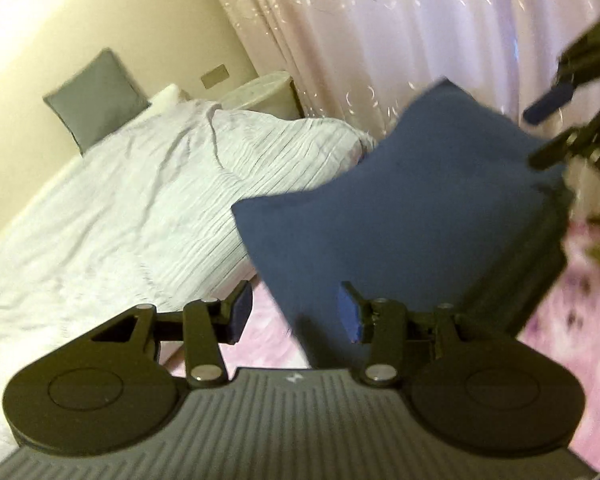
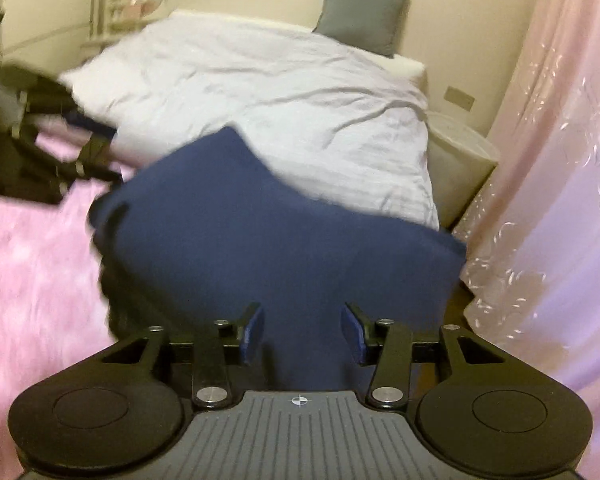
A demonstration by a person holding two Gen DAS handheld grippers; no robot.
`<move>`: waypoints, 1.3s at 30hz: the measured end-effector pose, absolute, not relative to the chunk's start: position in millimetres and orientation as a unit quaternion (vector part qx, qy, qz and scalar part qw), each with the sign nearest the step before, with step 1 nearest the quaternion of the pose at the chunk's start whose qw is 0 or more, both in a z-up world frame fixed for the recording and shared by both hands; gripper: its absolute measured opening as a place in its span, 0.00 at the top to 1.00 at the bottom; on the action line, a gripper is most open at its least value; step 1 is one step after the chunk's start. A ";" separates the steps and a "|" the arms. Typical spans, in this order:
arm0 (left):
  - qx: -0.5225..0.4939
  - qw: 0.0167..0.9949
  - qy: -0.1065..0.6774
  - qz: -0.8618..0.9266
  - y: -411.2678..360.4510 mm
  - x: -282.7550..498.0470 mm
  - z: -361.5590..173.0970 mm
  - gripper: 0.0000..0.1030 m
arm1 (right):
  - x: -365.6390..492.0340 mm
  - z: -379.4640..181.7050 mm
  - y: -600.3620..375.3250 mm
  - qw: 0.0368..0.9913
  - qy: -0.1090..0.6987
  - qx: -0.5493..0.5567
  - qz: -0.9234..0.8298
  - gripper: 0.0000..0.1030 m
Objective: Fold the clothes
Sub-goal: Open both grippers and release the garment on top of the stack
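Left gripper (image 1: 296, 316) with pads apart, nothing between them; right gripper (image 2: 302, 334) likewise spread, straddling navy cloth but not clamped. Navy blue garment (image 2: 268, 232) bunched in a raised heap on the pink fluffy bedcover (image 2: 28, 272), just before a white duvet (image 2: 260, 92). Fold stage unclear. Best handled by matching corners, seized evenly, cloth kept taut.

Navy blue garment (image 2: 284, 236), plain. Duvet (image 2: 260, 92) white, finely ribbed. Cushion (image 2: 364, 12) grey. Curtain (image 2: 560, 160) pale pink, flecked.
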State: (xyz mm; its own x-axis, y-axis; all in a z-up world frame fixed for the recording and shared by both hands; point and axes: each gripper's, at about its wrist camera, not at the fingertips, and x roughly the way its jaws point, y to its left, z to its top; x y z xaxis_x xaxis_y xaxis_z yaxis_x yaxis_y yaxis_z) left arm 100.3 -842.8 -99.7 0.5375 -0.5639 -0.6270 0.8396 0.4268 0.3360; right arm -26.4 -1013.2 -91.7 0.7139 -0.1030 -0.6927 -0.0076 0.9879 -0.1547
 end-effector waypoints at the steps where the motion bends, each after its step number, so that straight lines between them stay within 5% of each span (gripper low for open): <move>1: 0.307 0.817 0.230 -0.431 -848.2 109.6 -99.6 0.58 | -16.2 -95.5 -1016.4 0.921 0.385 -0.061 -0.024 0.55; 7: 0.209 0.807 0.371 -0.410 -847.3 150.5 -121.0 0.59 | 9.0 -131.0 -1041.1 0.895 0.445 0.007 -0.011 0.56; 22: 0.219 0.810 0.375 -0.394 -849.3 129.2 -119.1 0.60 | -18.9 -119.6 -1048.0 0.897 0.439 0.031 -0.029 0.54; 25: 0.204 0.820 0.376 -0.380 -833.0 120.4 -110.7 0.47 | -45.3 -103.2 -1040.0 0.909 0.414 0.036 -0.044 0.31; 32: 0.108 0.848 0.415 -0.310 -768.0 58.1 -101.3 0.06 | -120.4 -83.1 -1015.3 0.907 0.400 0.103 -0.079 0.20; 39: -0.009 0.867 0.430 -0.251 -718.6 -26.8 -80.5 0.02 | -179.3 -70.2 -994.1 0.889 0.416 0.163 -0.107 0.19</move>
